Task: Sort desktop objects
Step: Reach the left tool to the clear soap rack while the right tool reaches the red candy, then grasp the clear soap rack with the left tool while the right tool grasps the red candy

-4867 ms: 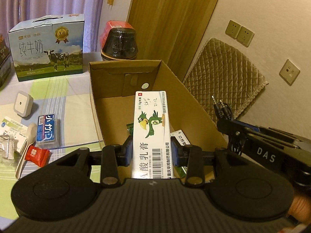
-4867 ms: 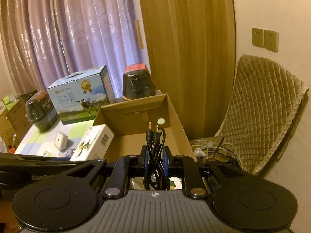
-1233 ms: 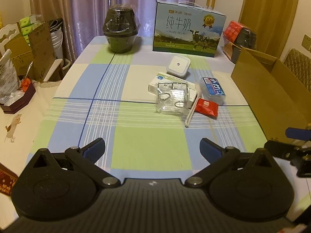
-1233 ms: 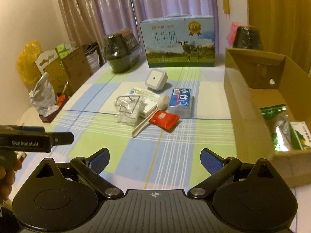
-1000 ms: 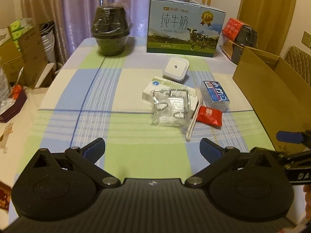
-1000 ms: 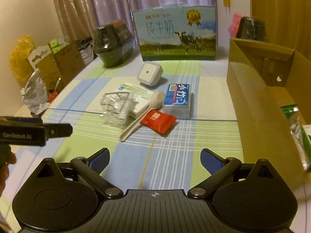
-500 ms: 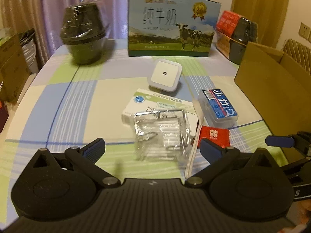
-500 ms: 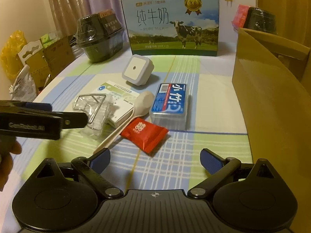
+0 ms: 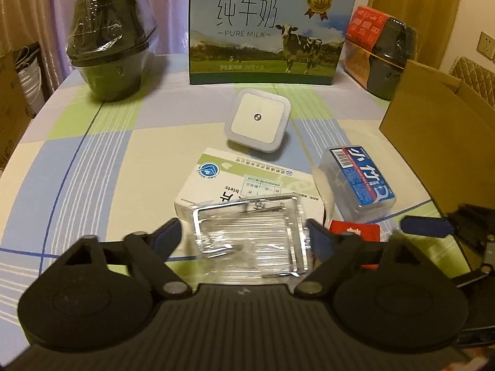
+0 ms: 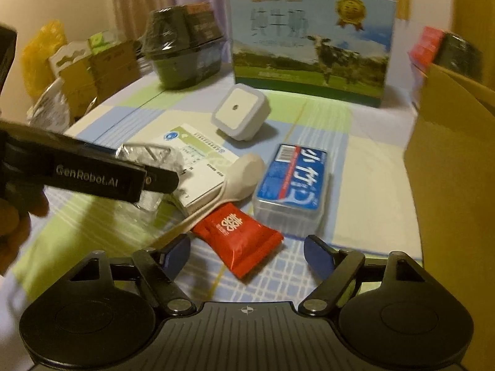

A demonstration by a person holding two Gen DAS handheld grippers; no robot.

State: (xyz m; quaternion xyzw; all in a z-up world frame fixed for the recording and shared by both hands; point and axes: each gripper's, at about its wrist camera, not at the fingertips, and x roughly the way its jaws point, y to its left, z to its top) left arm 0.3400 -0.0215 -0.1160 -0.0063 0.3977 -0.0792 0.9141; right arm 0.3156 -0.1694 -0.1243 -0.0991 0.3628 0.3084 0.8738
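Jaws released: left gripper [image 9: 244,236] around clear packet [image 9: 250,236], right gripper [image 10: 246,252] around red sachet [image 10: 236,235].

Left claw [image 9: 244,241]: black ribbed body, blue pads, silver screws; right claw [image 10: 247,255] alike (side marked "GenRobot.AI").

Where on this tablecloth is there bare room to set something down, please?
The widest free patch lies left of the white medicine box, in front of the dark wrapped container. A smaller one lies between the blue-labelled case and the cardboard box. The middle is crowded.
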